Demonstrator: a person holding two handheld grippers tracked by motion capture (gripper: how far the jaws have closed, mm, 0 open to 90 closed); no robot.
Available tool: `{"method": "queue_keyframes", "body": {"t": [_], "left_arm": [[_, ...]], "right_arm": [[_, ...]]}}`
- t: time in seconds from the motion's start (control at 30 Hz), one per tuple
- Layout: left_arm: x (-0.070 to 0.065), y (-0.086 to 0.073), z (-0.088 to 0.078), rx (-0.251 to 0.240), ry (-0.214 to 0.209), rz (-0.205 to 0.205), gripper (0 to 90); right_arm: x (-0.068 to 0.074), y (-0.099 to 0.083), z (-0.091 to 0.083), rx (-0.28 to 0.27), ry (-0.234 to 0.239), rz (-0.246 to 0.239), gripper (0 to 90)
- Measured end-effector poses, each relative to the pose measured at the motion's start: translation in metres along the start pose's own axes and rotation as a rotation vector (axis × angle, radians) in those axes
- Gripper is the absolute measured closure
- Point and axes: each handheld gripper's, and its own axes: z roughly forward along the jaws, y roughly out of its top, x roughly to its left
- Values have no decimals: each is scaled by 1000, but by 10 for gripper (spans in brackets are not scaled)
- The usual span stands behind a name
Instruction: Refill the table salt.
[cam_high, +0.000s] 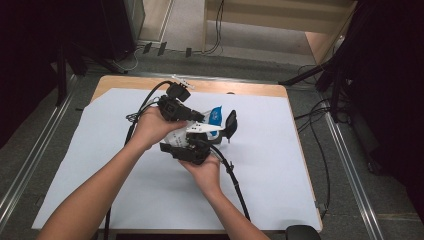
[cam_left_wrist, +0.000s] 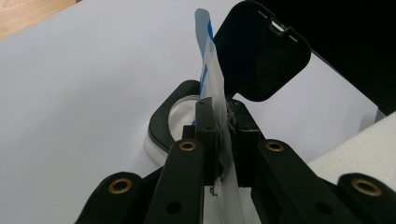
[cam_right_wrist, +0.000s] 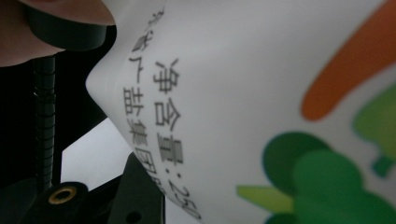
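Pinching bag (cam_left_wrist: 212, 84) edge: left gripper (cam_left_wrist: 223, 140), above container (cam_left_wrist: 161, 126).

One printed plastic bag (cam_high: 212, 121), white with blue, orange and green markings. One round container with a black rim (cam_left_wrist: 173, 116) on the table. One black hinged lid (cam_high: 231, 125) standing open above it. One white sheet (cam_high: 90, 150) covering one wooden table (cam_high: 120, 82). Two handheld grippers: the left gripper (cam_high: 197, 119) and the right gripper (cam_high: 202, 145). Two cables trail from them.
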Motion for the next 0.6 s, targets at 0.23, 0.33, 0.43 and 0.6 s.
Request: {"method": "queue_keyframes", "body": {"t": [0.23, 0.33, 0.43, 0.6], "left_arm": [[0, 0, -1, -7, 7, -3, 866], [-1, 1, 0, -8, 3, -6, 867], [-1, 1, 0, -11, -4, -8, 865], [0, 1, 0, -8, -4, -7, 860]], "right_arm": [[1, 0, 1, 0, -3, -12, 636], [1, 0, 0, 0, -2, -5, 650], [1, 1, -1, -2, -3, -3, 656], [-1, 1, -1, -7, 14, 22, 660]]}}
